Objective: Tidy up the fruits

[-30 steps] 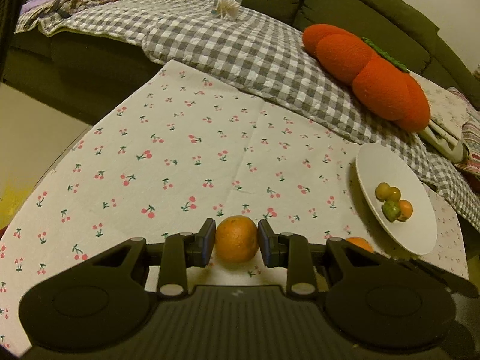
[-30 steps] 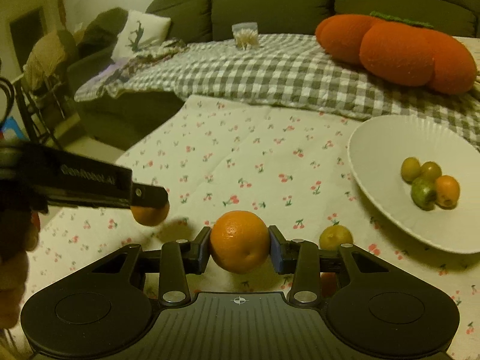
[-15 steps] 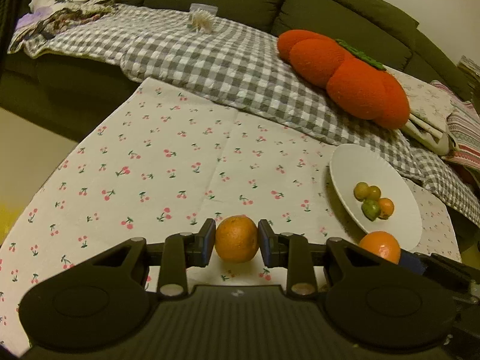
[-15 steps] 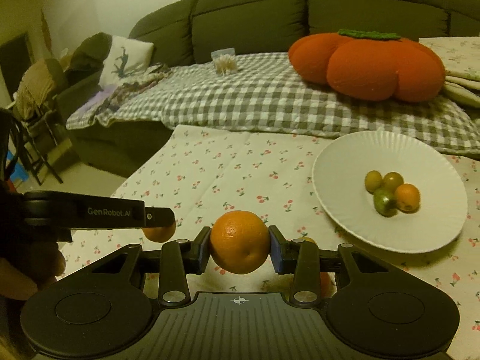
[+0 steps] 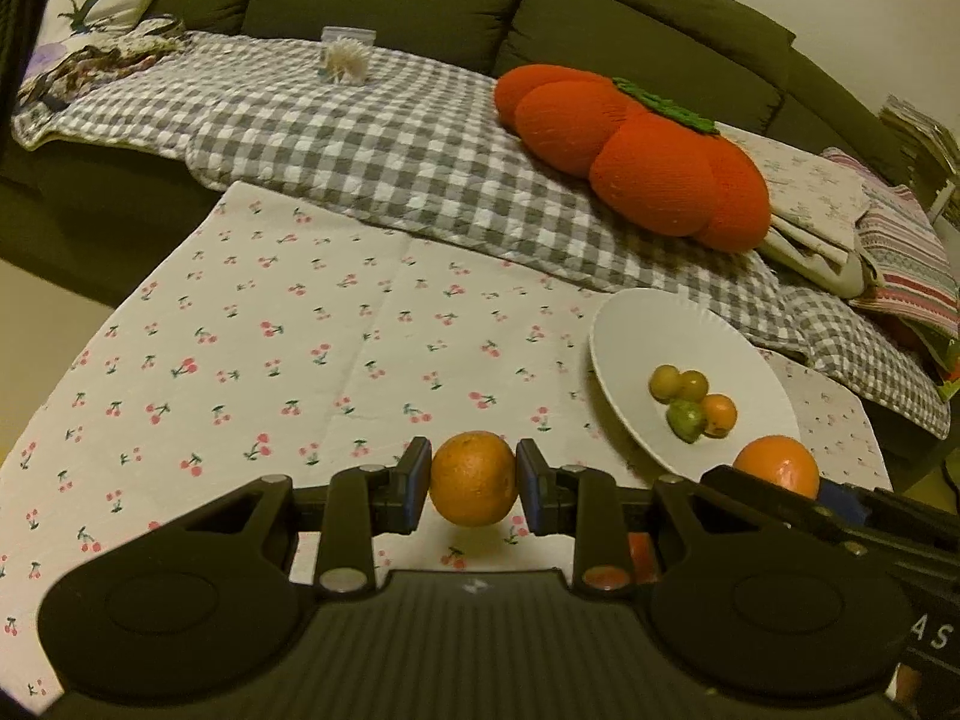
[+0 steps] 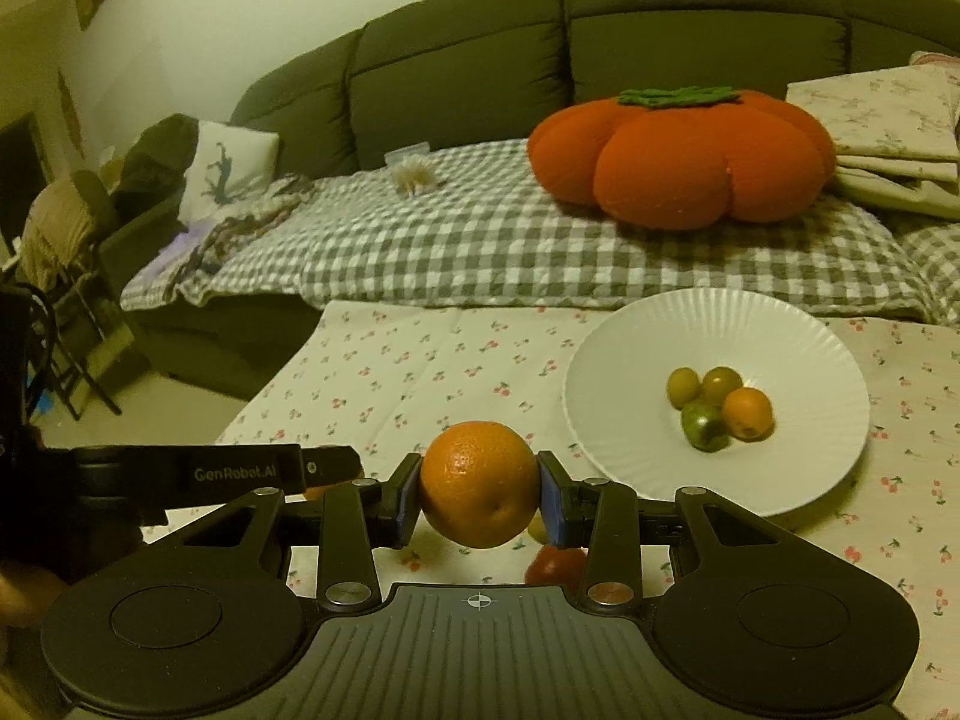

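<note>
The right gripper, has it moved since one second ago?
Yes. The right gripper, shut on an orange, rose: the white plate now looks lower and further away.

In the right wrist view a plate [image 6: 606, 420] sits right of centre on the tablecloth [image 6: 420, 372], with four small fruits [image 6: 717, 405] clustered in its middle. An orange [image 6: 479, 485] sits at lower centre between the right gripper [image 6: 479, 495] fingers, left of and below the plate. Behind the table, across the upper frame, runs a sofa [image 6: 456, 78]; on its checked blanket [image 6: 480, 252] a pumpkin cushion [image 6: 678, 159] lies at upper right, a pillow [image 6: 231, 171] at left, folded linens [image 6: 888, 138] at far right
</note>
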